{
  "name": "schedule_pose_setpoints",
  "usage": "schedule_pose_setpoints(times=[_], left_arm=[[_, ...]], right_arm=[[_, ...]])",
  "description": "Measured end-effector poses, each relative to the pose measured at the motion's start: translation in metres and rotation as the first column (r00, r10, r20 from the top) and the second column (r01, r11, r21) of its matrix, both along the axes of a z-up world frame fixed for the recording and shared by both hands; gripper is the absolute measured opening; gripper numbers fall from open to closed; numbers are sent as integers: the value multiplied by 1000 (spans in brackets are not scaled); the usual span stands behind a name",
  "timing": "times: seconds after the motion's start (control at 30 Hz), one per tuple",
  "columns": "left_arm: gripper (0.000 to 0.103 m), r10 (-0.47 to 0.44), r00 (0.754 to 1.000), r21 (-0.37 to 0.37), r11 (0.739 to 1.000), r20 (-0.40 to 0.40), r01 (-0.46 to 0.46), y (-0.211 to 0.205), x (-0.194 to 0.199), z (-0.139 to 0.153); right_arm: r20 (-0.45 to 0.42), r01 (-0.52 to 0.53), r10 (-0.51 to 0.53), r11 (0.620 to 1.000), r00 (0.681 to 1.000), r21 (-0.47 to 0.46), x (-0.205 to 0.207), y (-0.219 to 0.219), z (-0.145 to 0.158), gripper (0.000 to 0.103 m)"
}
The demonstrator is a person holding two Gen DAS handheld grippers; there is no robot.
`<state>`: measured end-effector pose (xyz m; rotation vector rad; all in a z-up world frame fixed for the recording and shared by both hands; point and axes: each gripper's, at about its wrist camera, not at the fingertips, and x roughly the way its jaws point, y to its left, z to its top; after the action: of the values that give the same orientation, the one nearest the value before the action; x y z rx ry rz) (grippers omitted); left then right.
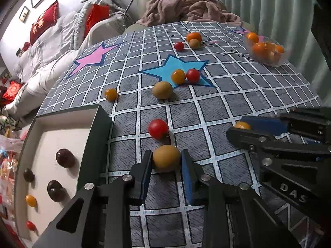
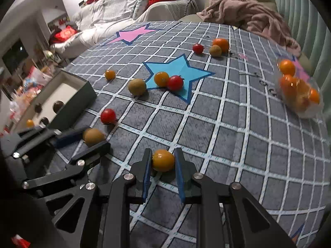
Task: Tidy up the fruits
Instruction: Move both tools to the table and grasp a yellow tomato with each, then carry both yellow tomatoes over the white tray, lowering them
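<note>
Left gripper (image 1: 166, 159) jaws touching both sides of brown fruit (image 1: 166, 158) beside box (image 1: 99, 128). Right gripper (image 2: 163, 160) pinching orange fruit (image 2: 163, 160), both on cloth (image 2: 227, 124).

Glass bowl (image 2: 300, 95) blurred (fruit inside indistinct); small orange fruit (image 1: 242, 125) half-hidden.

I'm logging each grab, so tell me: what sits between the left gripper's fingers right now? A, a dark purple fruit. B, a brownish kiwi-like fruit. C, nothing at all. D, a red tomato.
B: the left gripper has its fingers on either side of a brownish kiwi-like fruit on the checked cloth, while the red tomato lies free just beyond it.
</note>
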<state>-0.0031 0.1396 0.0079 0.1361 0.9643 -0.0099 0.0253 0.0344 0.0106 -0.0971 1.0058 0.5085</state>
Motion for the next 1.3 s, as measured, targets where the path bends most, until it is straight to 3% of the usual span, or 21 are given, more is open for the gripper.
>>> schedule_pose_setpoints(times=[0.43,0.63,0.97,1.3], left_arm=[[29,34,998,-125,991,-51,-40,16,-35,1],[29,42,998,-123,991,-56,-49,17,-54,0],[29,61,997,-111,992,-50,-67,17,-51,0],[29,76,995,-122,989,-63,-83,22,-63,6]], right_arm=[[-37,32,-30,998,999,53,-39,-24,-1,24],[-28,29,-27,999,999,42,-56,-26,-1,24],[12,26,-26,1000,1000,-17,-61,-17,-1,24],[-29,39,-38,999,999,32,-74,-25,3,24]])
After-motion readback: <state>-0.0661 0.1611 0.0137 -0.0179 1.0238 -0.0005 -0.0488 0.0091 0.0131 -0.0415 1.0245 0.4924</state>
